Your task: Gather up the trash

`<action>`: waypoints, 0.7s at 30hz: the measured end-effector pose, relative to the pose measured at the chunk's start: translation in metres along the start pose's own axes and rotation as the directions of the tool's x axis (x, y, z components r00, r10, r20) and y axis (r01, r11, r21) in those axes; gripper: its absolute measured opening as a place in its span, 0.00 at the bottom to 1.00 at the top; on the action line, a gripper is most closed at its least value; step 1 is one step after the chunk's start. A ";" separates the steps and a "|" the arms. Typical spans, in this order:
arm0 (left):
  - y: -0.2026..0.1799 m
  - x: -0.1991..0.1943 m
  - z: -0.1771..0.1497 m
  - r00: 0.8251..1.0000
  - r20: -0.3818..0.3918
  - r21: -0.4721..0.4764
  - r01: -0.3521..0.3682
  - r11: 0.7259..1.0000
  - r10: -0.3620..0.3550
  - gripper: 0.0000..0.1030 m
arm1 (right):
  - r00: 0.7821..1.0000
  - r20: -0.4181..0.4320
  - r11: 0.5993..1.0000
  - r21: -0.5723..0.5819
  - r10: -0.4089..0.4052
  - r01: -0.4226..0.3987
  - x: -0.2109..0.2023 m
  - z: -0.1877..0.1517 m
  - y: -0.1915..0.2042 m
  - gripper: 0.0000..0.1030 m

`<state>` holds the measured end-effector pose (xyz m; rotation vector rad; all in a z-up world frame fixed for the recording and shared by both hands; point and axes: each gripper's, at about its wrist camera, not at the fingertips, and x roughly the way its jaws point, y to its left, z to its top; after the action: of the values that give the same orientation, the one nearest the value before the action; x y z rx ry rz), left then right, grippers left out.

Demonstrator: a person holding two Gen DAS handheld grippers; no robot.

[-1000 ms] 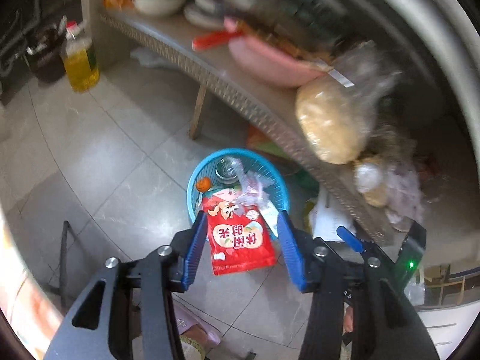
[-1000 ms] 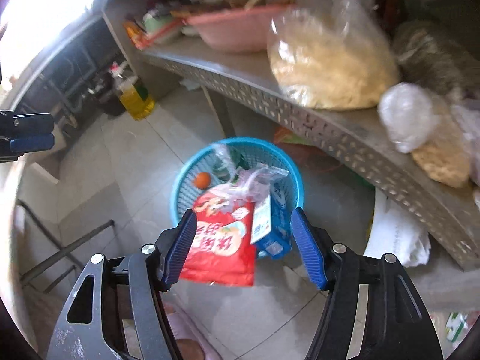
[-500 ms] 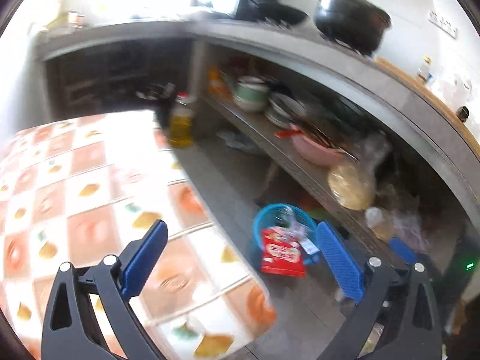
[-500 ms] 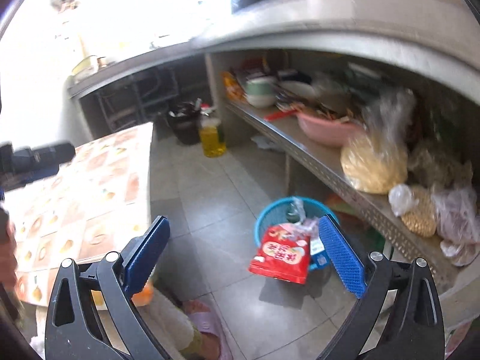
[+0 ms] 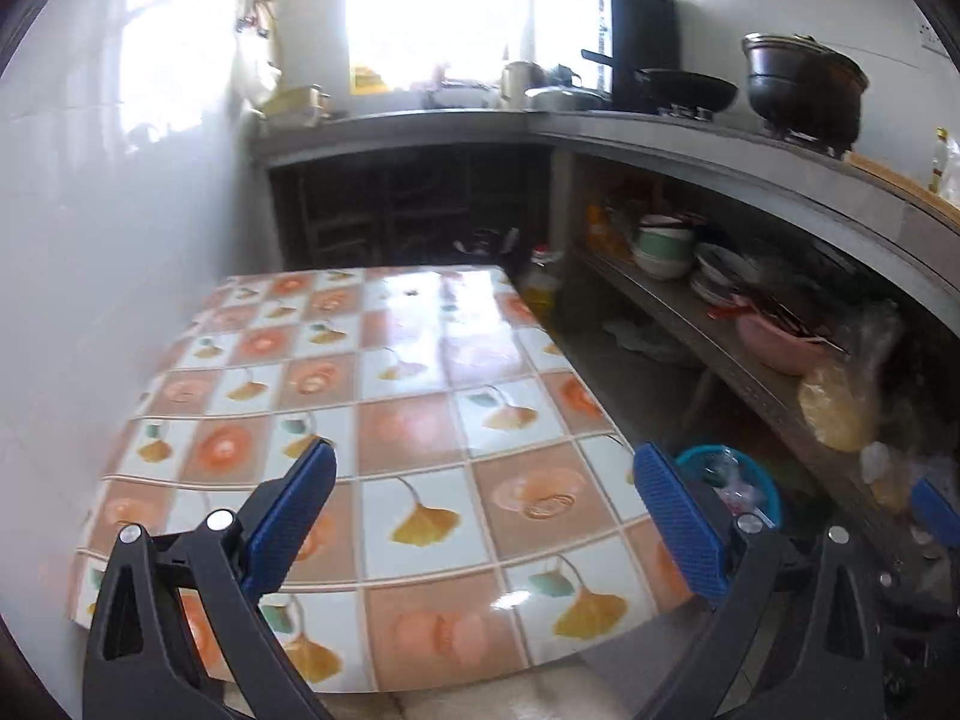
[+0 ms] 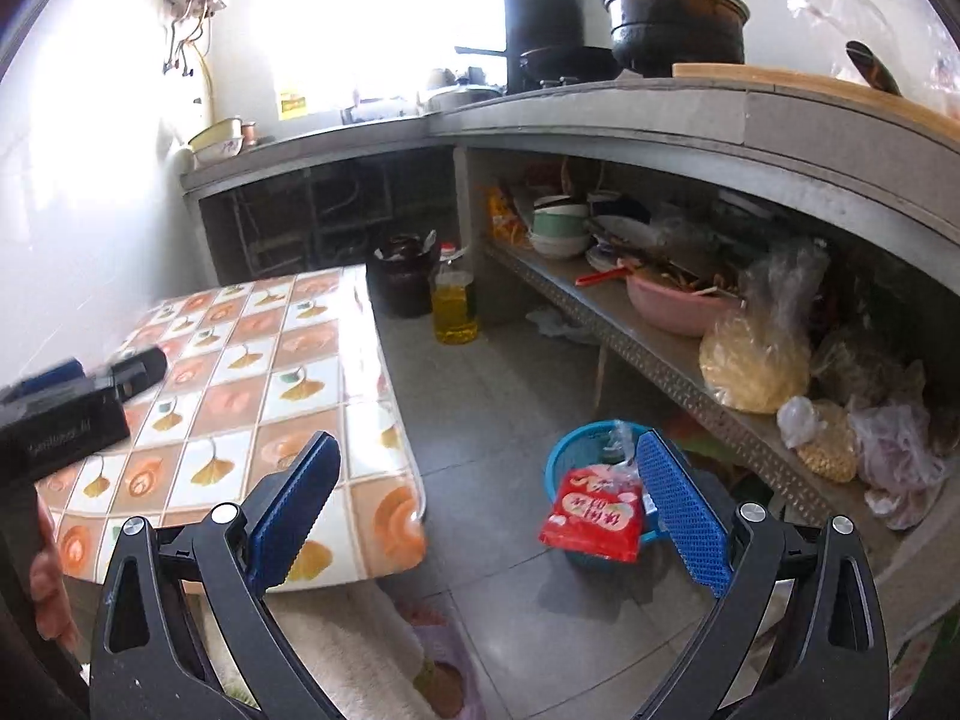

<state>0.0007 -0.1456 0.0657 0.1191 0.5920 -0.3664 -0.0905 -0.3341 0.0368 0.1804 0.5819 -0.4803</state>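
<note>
- Tongs: your left gripper [image 5: 480, 516] and right gripper [image 6: 486, 510] gape wide, holding nothing.
- Red packet [image 6: 591, 516] overhangs the blue basket [image 6: 564, 450]; seat it before leaving.

The table [image 5: 420, 420] is viewed closely from above by the left wrist camera; it is seen at the left of the right wrist frame, and the blue basket [image 6: 570, 450] is shared.

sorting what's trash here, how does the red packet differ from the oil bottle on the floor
The red packet is flat, opaque and printed, draped over the blue basket's front rim. The oil bottle is clear, holds yellow liquid, has a red cap and stands upright on the floor, farther back beside a dark pot. Both sit below the shelf.
</note>
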 end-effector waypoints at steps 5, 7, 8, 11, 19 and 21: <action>0.011 -0.002 -0.011 1.000 -0.015 -0.037 -0.026 0.999 0.025 0.95 | 1.000 0.020 1.000 -0.023 0.000 0.001 -0.010 -0.004 0.011 0.93; 0.012 0.003 -0.020 0.997 -0.064 -0.032 -0.034 0.999 0.032 0.95 | 1.000 0.007 1.000 -0.012 0.003 -0.002 -0.011 -0.006 0.014 0.93; 0.012 0.005 -0.023 0.996 -0.084 -0.029 -0.033 0.999 0.030 0.95 | 1.000 -0.006 1.000 -0.004 0.011 -0.011 -0.010 -0.007 0.015 0.93; 0.014 0.009 -0.031 0.991 -0.128 -0.025 -0.046 0.999 0.042 0.95 | 0.999 -0.050 1.000 -0.008 0.014 -0.014 -0.005 -0.013 0.019 0.93; 0.019 0.010 -0.043 0.980 -0.186 -0.042 -0.077 0.996 0.068 0.94 | 0.997 -0.070 1.000 -0.019 -0.012 0.010 -0.004 -0.016 0.020 0.93; 0.019 0.012 -0.044 0.977 -0.203 -0.039 -0.079 0.996 0.070 0.94 | 0.997 -0.077 1.000 -0.015 -0.012 0.011 -0.003 -0.016 0.017 0.93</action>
<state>-0.0063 -0.1224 0.0224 0.1343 0.7934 -0.2689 -0.0923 -0.3128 0.0257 0.1822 0.6624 -0.4815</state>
